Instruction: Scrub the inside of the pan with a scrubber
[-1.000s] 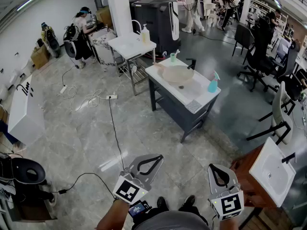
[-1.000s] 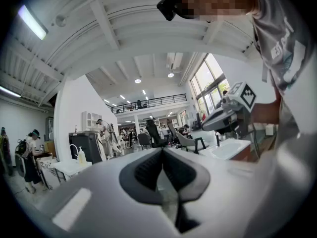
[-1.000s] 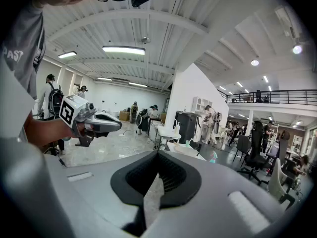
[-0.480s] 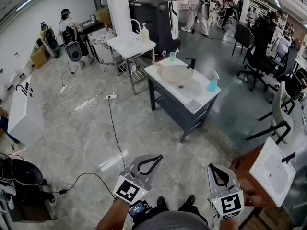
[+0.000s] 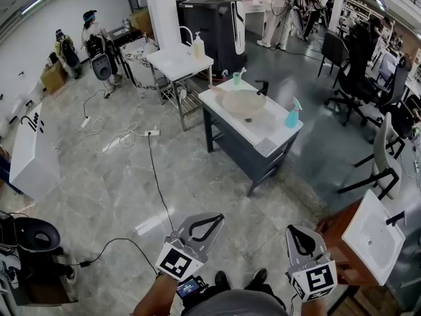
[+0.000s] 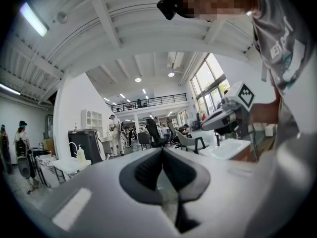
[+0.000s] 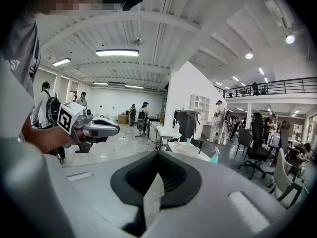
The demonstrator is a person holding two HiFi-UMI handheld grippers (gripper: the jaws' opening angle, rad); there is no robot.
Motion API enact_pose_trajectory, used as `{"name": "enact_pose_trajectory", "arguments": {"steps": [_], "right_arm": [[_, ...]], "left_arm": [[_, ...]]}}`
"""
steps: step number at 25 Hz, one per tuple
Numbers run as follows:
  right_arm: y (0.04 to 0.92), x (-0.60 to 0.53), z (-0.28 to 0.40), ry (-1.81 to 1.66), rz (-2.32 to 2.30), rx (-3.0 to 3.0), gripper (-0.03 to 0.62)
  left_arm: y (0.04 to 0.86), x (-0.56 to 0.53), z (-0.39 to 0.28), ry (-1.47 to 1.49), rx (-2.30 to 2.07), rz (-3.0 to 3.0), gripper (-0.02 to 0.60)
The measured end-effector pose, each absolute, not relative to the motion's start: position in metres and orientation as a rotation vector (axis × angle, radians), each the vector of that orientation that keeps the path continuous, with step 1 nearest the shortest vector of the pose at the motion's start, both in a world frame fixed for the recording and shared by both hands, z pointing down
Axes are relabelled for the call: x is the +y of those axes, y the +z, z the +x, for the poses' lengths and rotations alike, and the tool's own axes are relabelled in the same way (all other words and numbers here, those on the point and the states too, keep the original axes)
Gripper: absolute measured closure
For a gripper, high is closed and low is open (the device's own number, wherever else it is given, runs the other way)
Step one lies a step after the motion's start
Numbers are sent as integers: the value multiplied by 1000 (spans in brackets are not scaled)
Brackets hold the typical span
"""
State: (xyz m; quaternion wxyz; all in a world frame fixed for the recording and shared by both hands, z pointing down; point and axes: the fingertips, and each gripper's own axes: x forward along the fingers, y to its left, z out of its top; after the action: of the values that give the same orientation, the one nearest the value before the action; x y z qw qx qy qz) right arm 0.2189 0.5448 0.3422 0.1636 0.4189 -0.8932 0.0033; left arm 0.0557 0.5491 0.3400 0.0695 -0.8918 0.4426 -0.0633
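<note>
Far ahead across the floor stands a white sink counter [image 5: 273, 133] on a dark frame. In its basin lies a round tan pan [image 5: 243, 101], small at this distance. I can make out no scrubber. My left gripper [image 5: 217, 217] and right gripper [image 5: 294, 230] hang low at the bottom of the head view, well short of the counter. Both are shut with nothing between the jaws. The left gripper view shows the left gripper [image 6: 162, 150] shut, and the right gripper view shows the right gripper [image 7: 157, 152] shut. The counter [image 7: 185, 150] peeks over the right jaws.
On the counter are a black faucet [image 5: 263, 86], a blue spray bottle [image 5: 291, 114] and a green cup [image 5: 237, 78]. A white table [image 5: 179, 61] stands behind it, a second sink [image 5: 371, 232] close at my right. A cable [image 5: 158, 183] crosses the floor; office chairs [image 5: 355, 78] stand far right.
Both grippers stay where they were, still shut. People in the background have walked a little: one at the far left desk, one at the top near the back.
</note>
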Motion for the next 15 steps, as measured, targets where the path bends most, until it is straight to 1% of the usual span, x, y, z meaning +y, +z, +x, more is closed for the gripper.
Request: {"name": "enact_pose_trajectory", "arguments": {"steps": [9,15], "right_arm": [[340,533,201,12,1207,-2540,592],[335,516,205,13,1227,-2525,592]], "left_arm": [[341,543,32,-139,1352,-2680,580],[347,529,29,-159,1350,-2692,580]]}}
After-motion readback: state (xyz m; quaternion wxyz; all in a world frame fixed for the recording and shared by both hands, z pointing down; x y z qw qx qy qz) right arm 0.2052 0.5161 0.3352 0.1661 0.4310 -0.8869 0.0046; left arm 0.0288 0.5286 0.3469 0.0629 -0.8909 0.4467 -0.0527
